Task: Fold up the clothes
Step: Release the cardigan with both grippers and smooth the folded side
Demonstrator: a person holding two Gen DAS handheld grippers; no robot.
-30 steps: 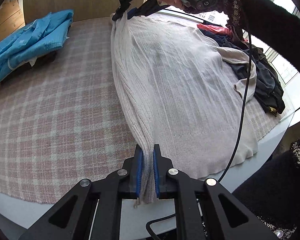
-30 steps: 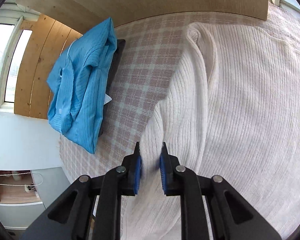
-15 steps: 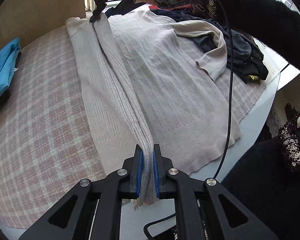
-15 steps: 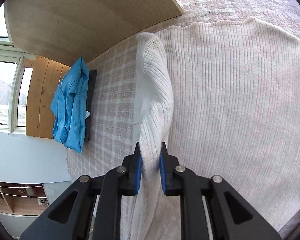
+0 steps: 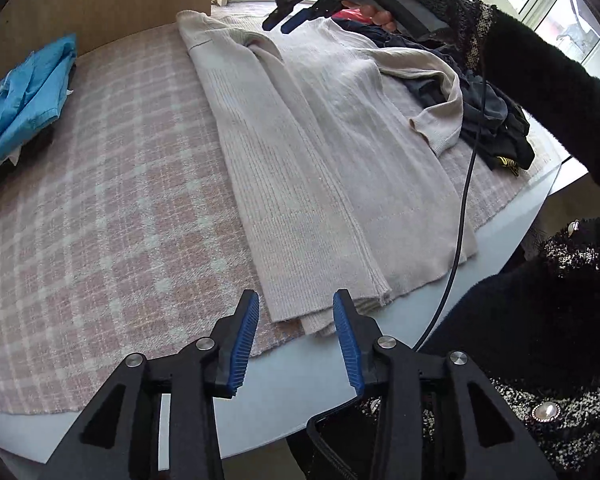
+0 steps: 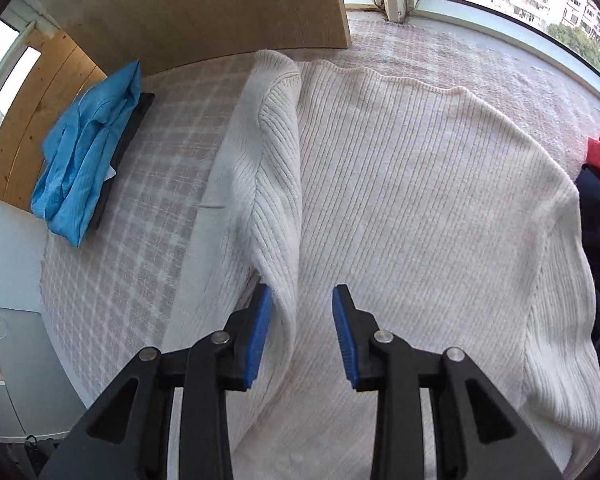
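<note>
Cream sweater (image 5: 332, 152) lies flat on the desk (image 5: 100, 208), left side folded inward. Both tools – left (image 5: 296, 344), right (image 6: 300, 336) – gape, holding nothing. Risk: the loose folded sleeve may slip back.

The left wrist camera is looking from the hem end, low over the tabletop (image 5: 100, 200), toward the windows at 12 o'clock. The right wrist camera is peering steeply down, close above the cream sweater (image 6: 420, 200). Both are sharing the sweater (image 5: 320, 160) and blue garment (image 5: 24, 92) (image 6: 84, 152) at 10 o'clock.
</note>
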